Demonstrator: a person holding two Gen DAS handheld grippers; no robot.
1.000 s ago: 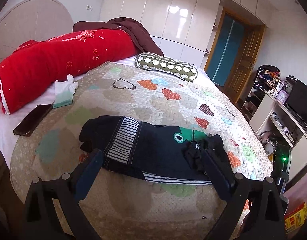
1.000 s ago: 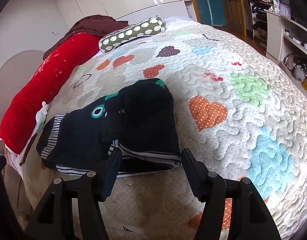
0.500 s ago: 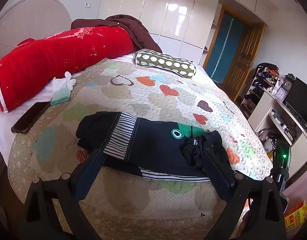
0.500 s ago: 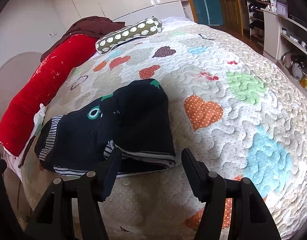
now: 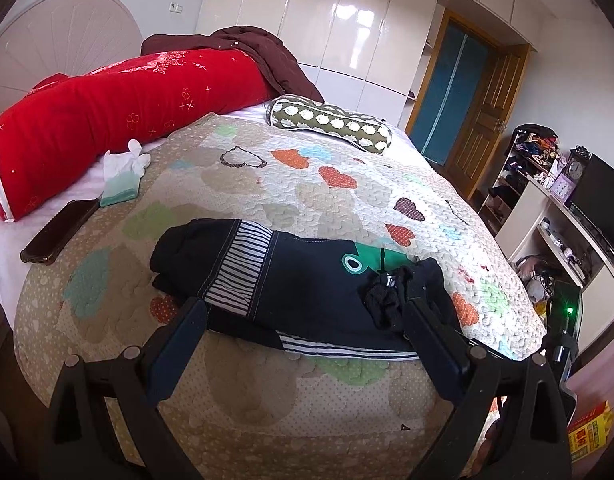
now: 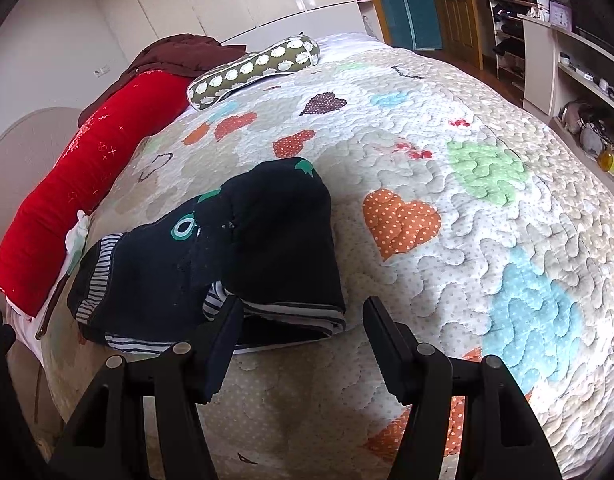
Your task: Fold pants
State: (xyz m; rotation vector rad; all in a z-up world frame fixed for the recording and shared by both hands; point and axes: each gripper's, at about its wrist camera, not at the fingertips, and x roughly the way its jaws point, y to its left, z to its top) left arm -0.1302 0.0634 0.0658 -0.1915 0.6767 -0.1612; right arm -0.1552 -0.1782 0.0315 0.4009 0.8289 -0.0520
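My left gripper [image 5: 303, 312] and right gripper [image 6: 301, 312] both stand spread wide, gripping nothing. The dark folded pants [image 5: 299, 284] lie on the heart-patterned quilt [image 6: 447, 184], near its front edge, just beyond my fingertips.

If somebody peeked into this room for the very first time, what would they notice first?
Probably the long bright red pillow along the head of the bed, with a brown blanket heaped behind it. Next, the dark pants with striped trim and a green patch, lying folded on the heart-patterned quilt near its front edge. Both grippers, left and right, hang open just in front of the pants.
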